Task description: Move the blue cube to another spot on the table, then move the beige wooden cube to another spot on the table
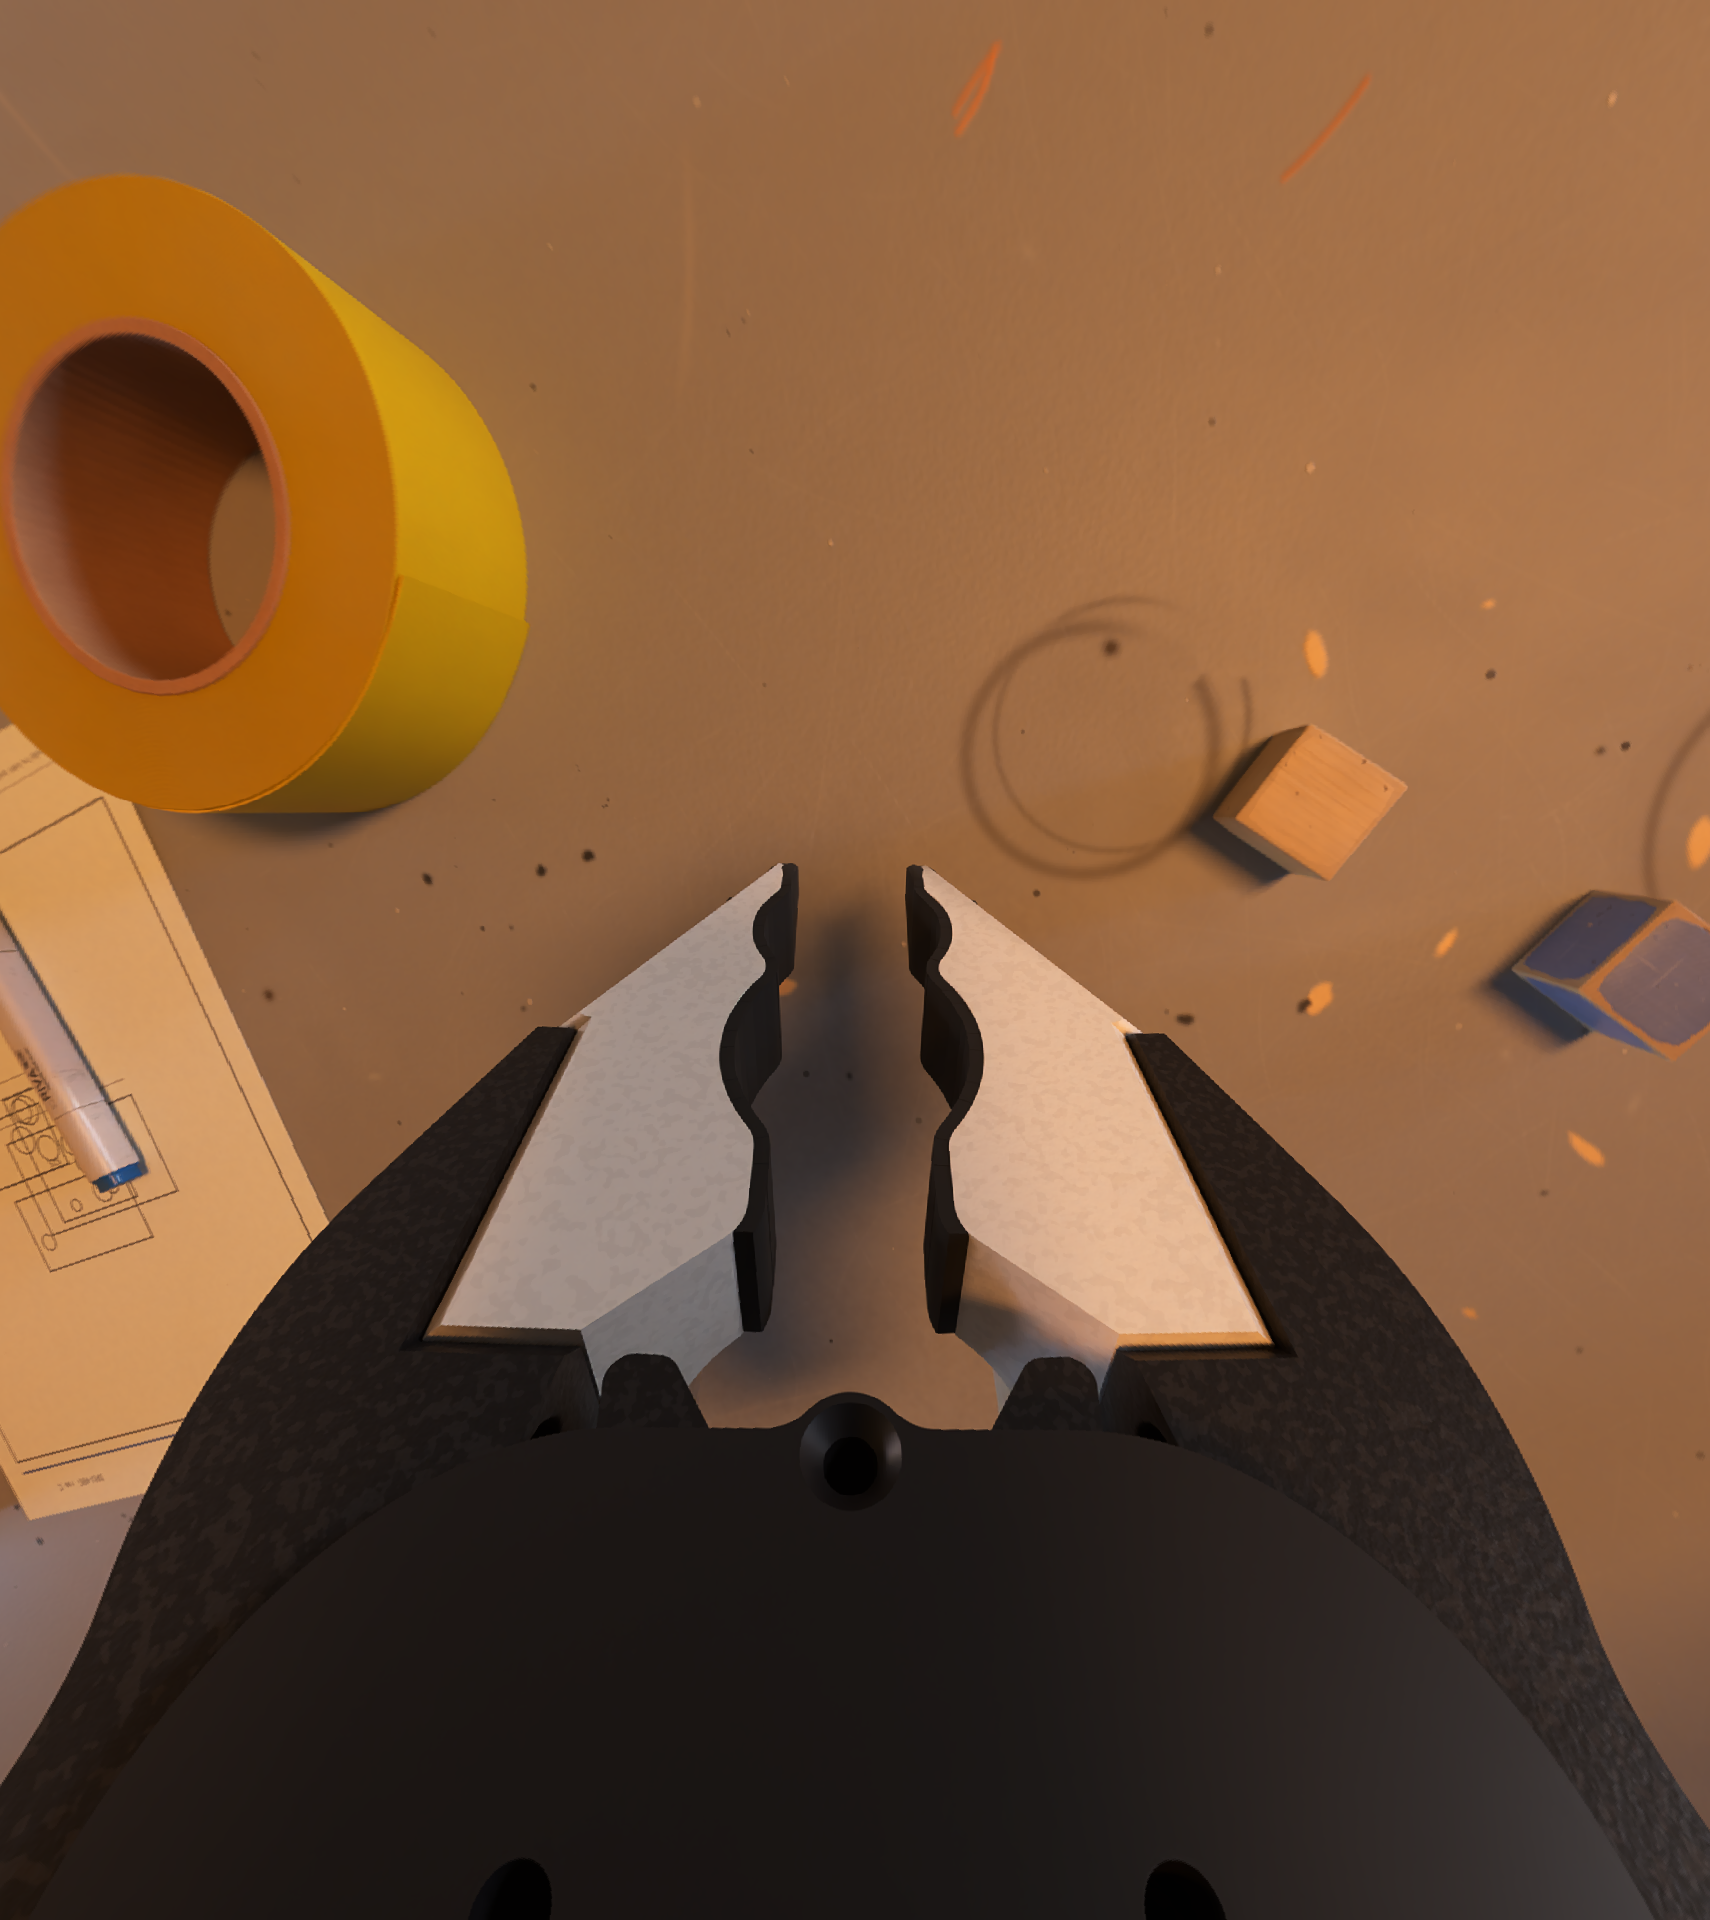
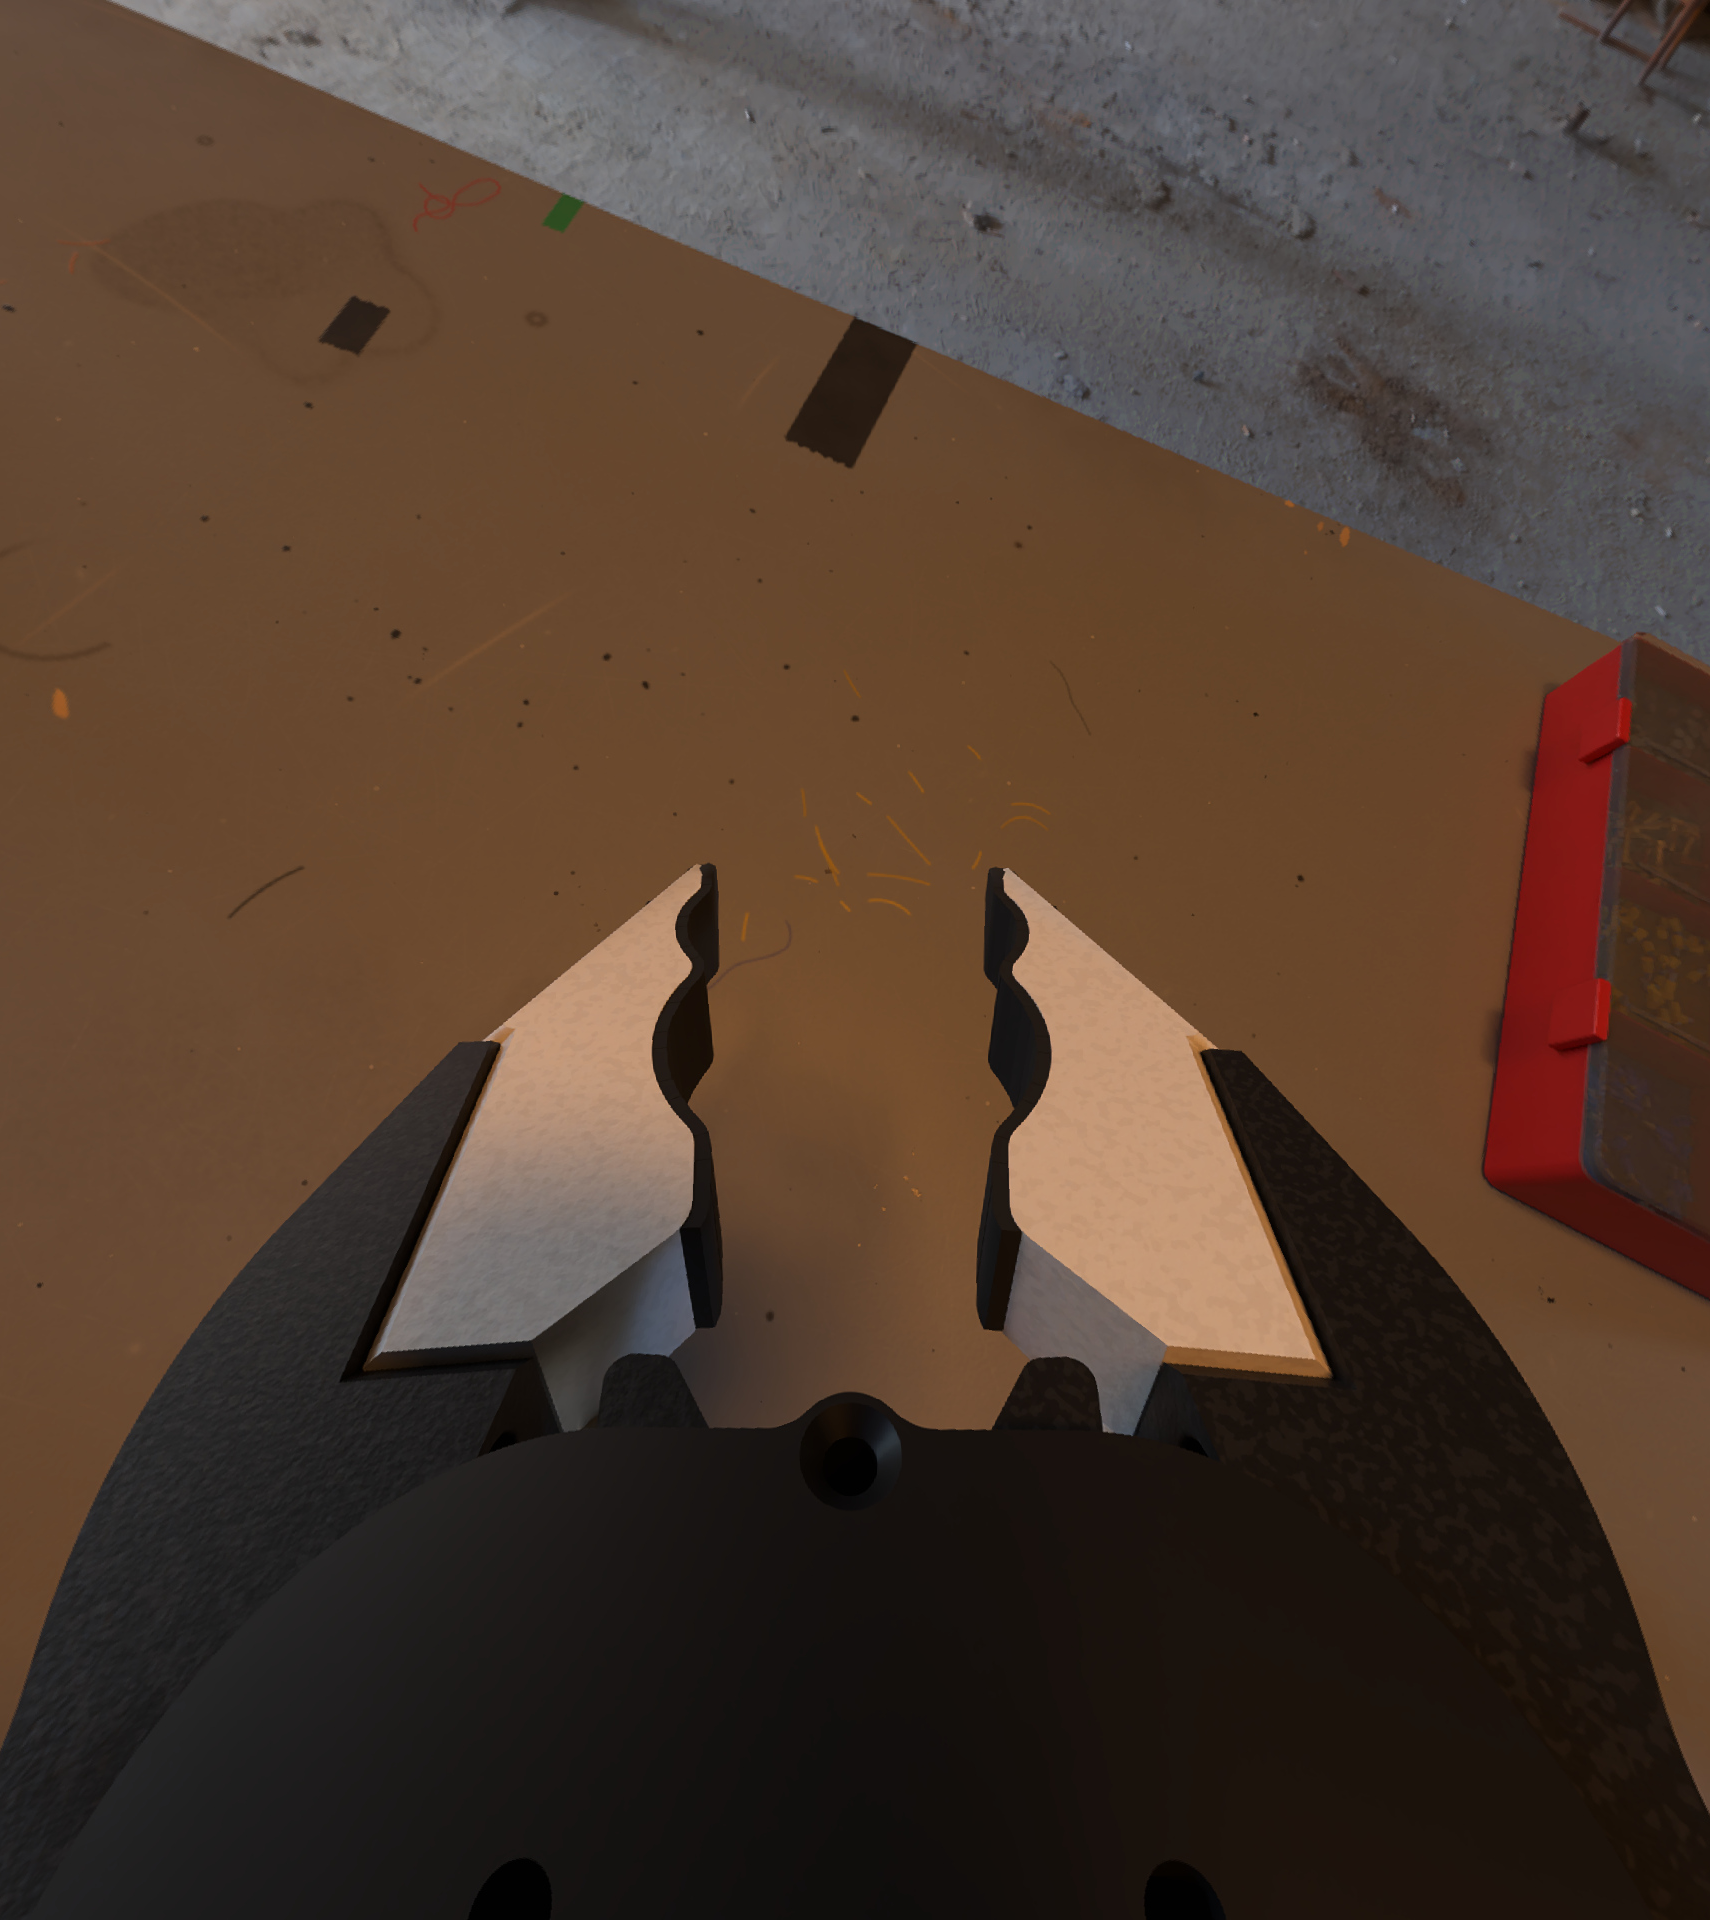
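In the left wrist view the blue cube (image 1: 1646, 971) lies on the brown table at the right, and the beige wooden cube (image 1: 1310, 800) lies a little left of and beyond it. My left gripper (image 1: 851, 878) is above the table, left of both cubes, with its jaws a small gap apart and nothing between them. My right gripper (image 2: 849, 878) is open wide and empty above bare table. Neither cube shows in the right wrist view.
A large yellow tape roll (image 1: 207, 499) lies at the upper left. A marker (image 1: 30, 1029) rests on a printed sheet (image 1: 103, 1299) at the left. A red parts box (image 2: 1661, 997) stands at the right. The table edge (image 2: 1038, 384) runs diagonally, with grey floor beyond.
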Robot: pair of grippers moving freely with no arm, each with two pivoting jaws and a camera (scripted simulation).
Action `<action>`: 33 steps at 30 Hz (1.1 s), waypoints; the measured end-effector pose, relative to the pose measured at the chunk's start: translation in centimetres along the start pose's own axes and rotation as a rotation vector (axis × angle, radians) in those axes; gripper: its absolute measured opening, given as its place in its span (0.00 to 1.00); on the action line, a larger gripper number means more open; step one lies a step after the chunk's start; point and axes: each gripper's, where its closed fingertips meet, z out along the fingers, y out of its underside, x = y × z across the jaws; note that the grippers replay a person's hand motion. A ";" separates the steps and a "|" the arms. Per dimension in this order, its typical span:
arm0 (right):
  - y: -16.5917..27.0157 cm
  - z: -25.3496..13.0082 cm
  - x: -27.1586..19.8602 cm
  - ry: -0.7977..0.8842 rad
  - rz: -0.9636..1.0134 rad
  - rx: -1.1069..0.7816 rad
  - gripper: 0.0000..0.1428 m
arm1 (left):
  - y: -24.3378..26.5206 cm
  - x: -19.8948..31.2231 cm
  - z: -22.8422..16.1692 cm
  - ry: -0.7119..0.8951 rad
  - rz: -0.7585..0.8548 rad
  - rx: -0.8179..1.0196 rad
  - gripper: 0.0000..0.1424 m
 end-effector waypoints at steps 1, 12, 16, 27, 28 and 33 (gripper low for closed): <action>0.1 0.0 0.0 0.001 -0.004 -0.007 0.36 | -0.2 -0.1 -0.1 -0.010 -0.006 0.020 0.14; 0.0 0.5 -0.7 -0.007 -0.037 -0.015 0.37 | -0.9 11.1 -9.4 0.336 0.356 0.258 0.29; 0.3 0.6 -0.6 -0.012 -0.029 -0.025 0.37 | 1.9 13.4 -6.3 0.369 0.473 -0.017 0.26; 0.7 0.1 0.0 -0.030 0.010 -0.027 0.38 | 2.7 16.7 -1.4 0.420 0.544 -0.318 0.32; 0.8 0.1 0.1 -0.030 0.009 -0.028 0.38 | 2.7 16.9 -1.0 0.422 0.552 -0.325 0.32; 0.8 -0.2 0.2 -0.038 0.013 -0.024 0.38 | 3.3 17.1 0.4 0.425 0.573 -0.407 0.25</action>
